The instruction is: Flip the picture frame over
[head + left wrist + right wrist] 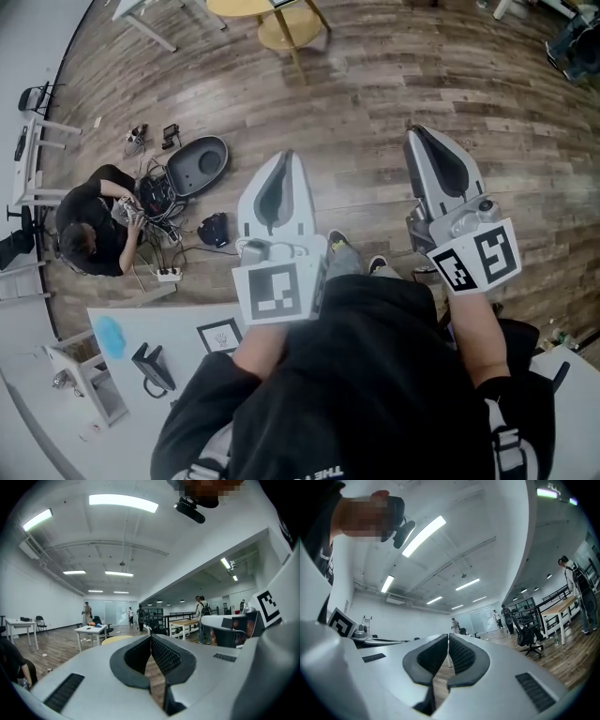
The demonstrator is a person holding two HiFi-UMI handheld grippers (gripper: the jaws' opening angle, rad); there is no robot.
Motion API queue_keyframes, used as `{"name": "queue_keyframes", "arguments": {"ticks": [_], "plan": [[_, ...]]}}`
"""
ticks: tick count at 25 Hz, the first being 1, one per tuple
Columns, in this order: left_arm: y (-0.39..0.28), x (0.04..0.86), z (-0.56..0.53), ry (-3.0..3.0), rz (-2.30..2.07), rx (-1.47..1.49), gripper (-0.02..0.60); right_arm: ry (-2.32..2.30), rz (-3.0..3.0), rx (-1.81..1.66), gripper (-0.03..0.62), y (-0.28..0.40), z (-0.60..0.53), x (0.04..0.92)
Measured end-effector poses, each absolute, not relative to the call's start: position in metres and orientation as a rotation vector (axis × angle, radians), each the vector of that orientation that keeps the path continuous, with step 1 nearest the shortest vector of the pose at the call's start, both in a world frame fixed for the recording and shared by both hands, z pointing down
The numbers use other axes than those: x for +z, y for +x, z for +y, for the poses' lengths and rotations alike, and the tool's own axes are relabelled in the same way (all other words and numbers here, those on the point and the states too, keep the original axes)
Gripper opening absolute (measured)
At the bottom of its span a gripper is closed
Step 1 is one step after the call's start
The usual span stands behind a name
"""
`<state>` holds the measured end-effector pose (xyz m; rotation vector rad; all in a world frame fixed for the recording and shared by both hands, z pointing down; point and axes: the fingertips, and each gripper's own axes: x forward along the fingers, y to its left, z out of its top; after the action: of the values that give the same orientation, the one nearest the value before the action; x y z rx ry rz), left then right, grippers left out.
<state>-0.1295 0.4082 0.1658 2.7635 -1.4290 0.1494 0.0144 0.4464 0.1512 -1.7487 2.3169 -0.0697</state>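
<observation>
White lettering on the black top (375, 394), upside down and cut off at the bottom edge, seems to start "THE", while cubes on the left gripper (284, 159) and right gripper (419, 134) bear only black-and-white square markers.

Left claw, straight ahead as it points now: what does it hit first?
Nothing close. The left claw, shut, points out over wood floor; the round yellow table lies nearest that line, but depth is unclear.

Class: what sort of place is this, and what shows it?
Probably an open-plan lab or workshop: white work tables, long ceiling strip lights, and a person sitting on the wood floor among cables.
</observation>
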Motion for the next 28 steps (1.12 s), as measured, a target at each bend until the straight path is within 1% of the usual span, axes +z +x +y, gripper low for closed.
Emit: {"name": "queue_keyframes", "arguments": {"ticks": [8,13,19,28], "plan": [[-0.18,0.181,0.354,2.684,-1.46,0.122,0.023,-1.81,2.403,-0.041,0.021,-0.02,0.384,0.158],[-0.195,0.184,0.332,2.672,-1.456,0.103,0.023,-1.877,2.49,-0.005,0.021,-0.028,0.362,0.161],[-0.191,0.187,0.316,2.669,-1.429,0.115,0.023,-1.896,2.575,0.016,0.022,-0.016,0.347,0.161],[-0.162,0.181,0.277,2.679,-1.455,0.104,0.023,-1.955,2.555,-0.033,0.021,0.021,0.308,0.172]]}}
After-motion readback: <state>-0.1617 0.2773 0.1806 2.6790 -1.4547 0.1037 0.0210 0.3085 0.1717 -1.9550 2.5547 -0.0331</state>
